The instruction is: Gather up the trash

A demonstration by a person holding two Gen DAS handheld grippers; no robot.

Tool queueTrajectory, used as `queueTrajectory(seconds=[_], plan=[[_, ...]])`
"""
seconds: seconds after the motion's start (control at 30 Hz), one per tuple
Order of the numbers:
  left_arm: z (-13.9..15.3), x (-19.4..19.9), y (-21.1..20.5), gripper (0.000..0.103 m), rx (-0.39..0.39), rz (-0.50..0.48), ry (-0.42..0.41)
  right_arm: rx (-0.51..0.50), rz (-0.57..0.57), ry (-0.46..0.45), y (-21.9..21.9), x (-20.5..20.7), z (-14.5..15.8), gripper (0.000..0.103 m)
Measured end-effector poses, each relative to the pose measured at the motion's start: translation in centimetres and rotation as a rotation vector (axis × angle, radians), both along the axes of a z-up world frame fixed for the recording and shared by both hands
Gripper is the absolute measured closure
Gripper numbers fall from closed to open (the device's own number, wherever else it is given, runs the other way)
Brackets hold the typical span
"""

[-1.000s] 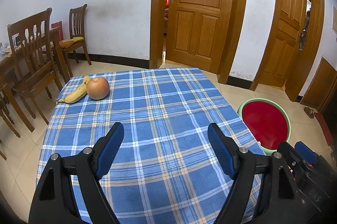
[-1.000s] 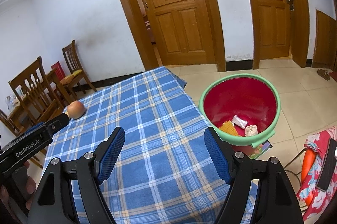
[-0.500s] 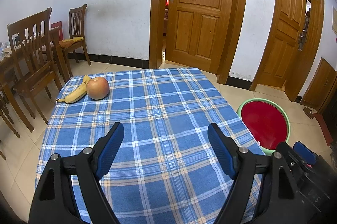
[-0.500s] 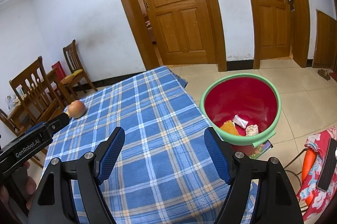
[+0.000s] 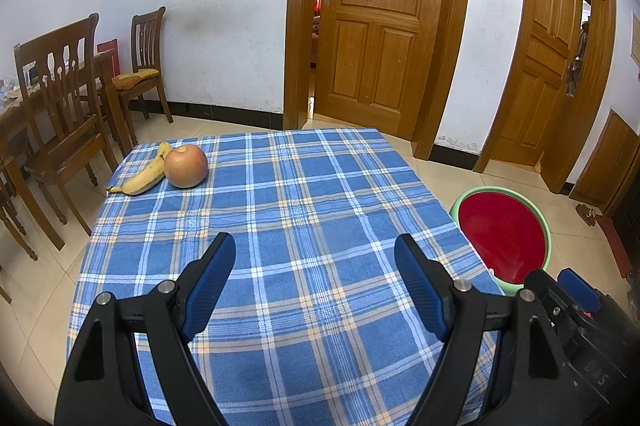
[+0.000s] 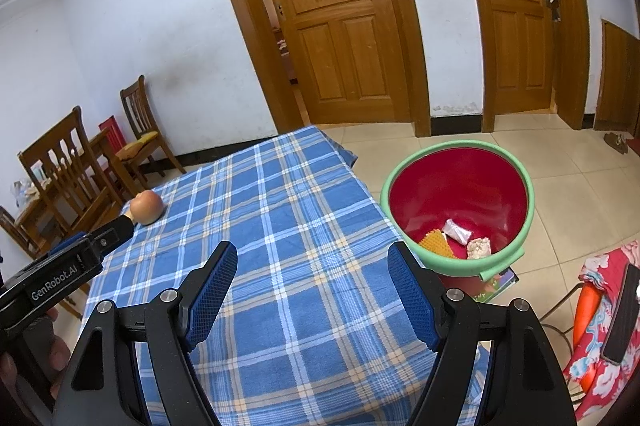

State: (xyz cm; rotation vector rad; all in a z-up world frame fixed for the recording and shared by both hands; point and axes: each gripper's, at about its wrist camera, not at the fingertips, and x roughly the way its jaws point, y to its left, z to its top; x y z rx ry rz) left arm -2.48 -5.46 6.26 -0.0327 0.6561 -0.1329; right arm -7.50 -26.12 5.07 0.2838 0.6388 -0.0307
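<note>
— What's on the tabletop?
— A banana and an apple, touching, at the far left corner.
— And the bin?
— On the floor, right of the tabletop, with three scraps in it. Chairs stand to the left; doors behind.

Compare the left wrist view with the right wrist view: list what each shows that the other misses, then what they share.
Only the left wrist view shows the banana lying against the apple, and the open, empty left gripper from behind.

Only the right wrist view shows the trash at the bottom of the bin, and the open, empty right gripper from behind.

Both show the apple, the tablecloth, the bin, two doors and the chairs.
</note>
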Motion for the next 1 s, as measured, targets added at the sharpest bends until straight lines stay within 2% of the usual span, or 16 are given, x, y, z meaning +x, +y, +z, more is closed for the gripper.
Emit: queueTrajectory(seconds=[1.0], plan=[[-0.28, -0.11, -0.24, 0.022, -0.003, 0.007, 0.008, 0.0, 0.001, -0.001, 0.04, -0.02, -0.04, 0.024]])
